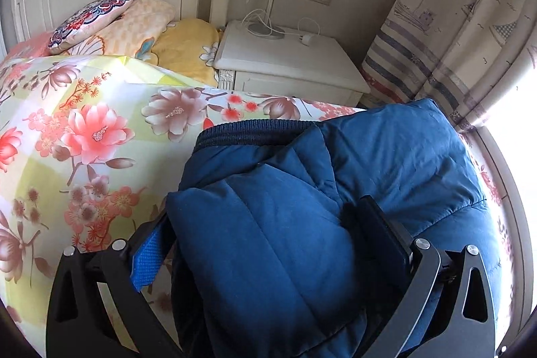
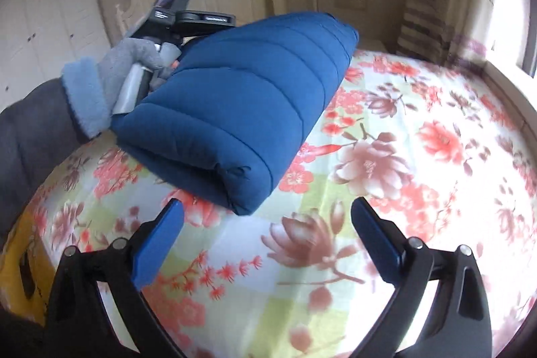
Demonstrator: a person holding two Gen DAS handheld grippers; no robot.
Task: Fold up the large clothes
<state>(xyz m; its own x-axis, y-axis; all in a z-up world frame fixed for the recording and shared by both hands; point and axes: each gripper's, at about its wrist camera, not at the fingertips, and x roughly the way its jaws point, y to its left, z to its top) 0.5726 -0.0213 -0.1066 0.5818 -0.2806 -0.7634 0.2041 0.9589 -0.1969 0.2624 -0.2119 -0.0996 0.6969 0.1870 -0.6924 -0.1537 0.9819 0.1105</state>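
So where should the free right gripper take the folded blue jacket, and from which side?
Judging by its pose, take the blue jacket at its near rounded folded end, coming low along the floral bedspread from the right gripper side. That corner faces the open jaws, while the left gripper clamps the far end.

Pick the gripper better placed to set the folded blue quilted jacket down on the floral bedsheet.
Left. The left gripper already clamps the folded blue quilted jacket; the right gripper is open, empty, over the floral bedsheet.

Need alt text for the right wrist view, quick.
The right gripper hangs open and empty over a floral bedspread. Ahead, a folded blue padded jacket lies on the bed, with a gloved hand on the left gripper behind it.
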